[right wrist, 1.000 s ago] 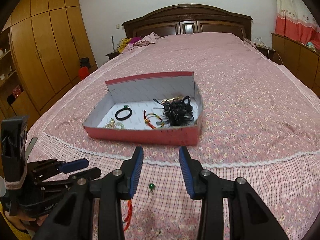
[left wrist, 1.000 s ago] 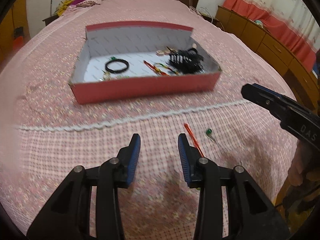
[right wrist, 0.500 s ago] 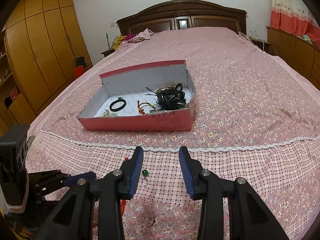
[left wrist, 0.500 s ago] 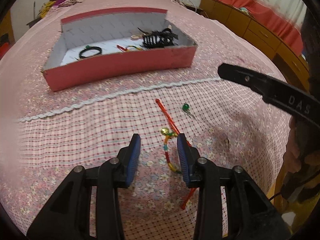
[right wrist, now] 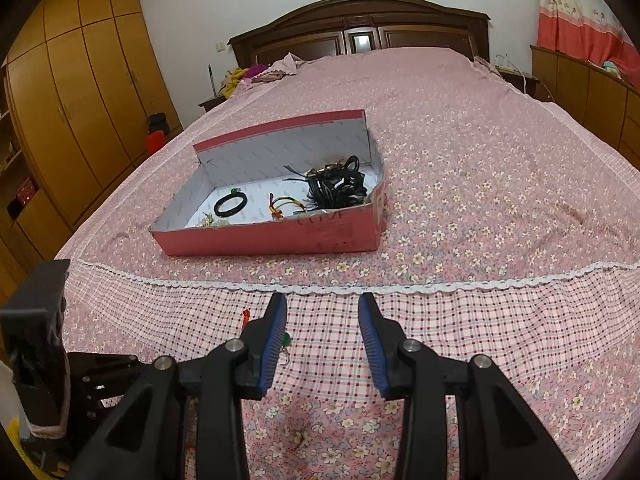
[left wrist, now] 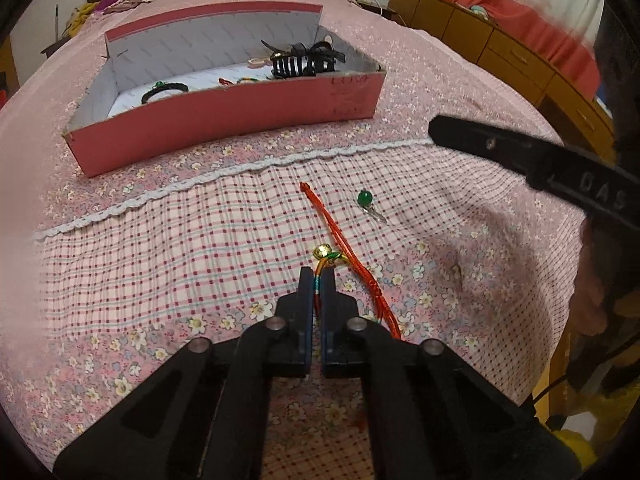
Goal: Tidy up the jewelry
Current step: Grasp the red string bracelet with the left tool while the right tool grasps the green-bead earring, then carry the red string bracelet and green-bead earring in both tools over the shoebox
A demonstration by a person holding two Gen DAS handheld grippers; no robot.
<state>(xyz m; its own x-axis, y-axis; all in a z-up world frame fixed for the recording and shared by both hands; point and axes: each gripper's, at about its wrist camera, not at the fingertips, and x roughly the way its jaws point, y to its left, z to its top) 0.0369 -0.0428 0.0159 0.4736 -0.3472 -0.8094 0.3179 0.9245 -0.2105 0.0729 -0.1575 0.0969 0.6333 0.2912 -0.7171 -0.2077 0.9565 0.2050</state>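
My left gripper (left wrist: 317,278) is shut on a red braided cord bracelet (left wrist: 343,240) with a gold bell and coloured threads, lying on the checked bedspread. A green bead earring (left wrist: 365,198) lies just right of the cord. My right gripper (right wrist: 322,312) is open and empty; the green bead earring (right wrist: 285,339) shows beside its left finger. The red open box (left wrist: 224,120) holds a black ring bracelet (left wrist: 165,90), a black hair claw (left wrist: 304,62) and cords; it also shows in the right wrist view (right wrist: 272,236).
The pink floral bedspread (right wrist: 480,184) covers a large bed with a white lace seam (left wrist: 200,184). Wooden wardrobes (right wrist: 72,120) stand left, low cabinets and red curtains (left wrist: 500,40) right. The right gripper's arm (left wrist: 540,168) crosses the left wrist view.
My left gripper moved down and forward onto the cord bracelet and shut on it. The right gripper came a little closer to the box and stayed open.
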